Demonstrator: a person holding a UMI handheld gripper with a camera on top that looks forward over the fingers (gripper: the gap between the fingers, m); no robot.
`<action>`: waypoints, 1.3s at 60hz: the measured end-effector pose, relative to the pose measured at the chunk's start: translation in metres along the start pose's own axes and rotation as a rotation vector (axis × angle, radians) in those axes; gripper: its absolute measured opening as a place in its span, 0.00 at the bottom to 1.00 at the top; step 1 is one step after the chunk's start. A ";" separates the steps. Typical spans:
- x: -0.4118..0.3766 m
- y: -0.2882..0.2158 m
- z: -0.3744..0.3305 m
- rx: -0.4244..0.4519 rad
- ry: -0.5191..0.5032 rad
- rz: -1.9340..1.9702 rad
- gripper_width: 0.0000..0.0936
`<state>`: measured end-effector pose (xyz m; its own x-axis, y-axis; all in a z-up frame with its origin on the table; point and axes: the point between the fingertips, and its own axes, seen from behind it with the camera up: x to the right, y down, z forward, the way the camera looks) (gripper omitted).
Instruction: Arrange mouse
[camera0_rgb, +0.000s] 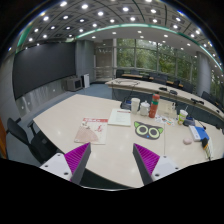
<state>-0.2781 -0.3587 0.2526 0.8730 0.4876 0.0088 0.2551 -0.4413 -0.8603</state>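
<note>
Large meeting room, ceiling spotlights, windows at the far side; a long pale table (60, 120) runs ahead. The mouse (187, 140) appears as a small pale rounded object on the table, beyond the right finger and well apart from it, beside some blue items (199, 131); too small to confirm details. Nearer centre: a green-framed pad (148, 130), papers (92, 130), cups (136, 104). The gripper (111, 160) hangs above the near table edge, fingers spread wide, nothing between the pink pads (76, 156). Judgement: approach step, grasp not yet begun. Next move calls for travelling forward and rightward, then lowering to straddle the mouse.
</note>
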 end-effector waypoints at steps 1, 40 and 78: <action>0.003 0.001 0.000 -0.003 0.007 0.003 0.92; 0.448 0.161 0.114 -0.114 0.368 0.211 0.91; 0.592 0.139 0.282 -0.130 0.345 0.336 0.91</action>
<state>0.1567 0.0807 -0.0057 0.9969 0.0342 -0.0708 -0.0333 -0.6319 -0.7743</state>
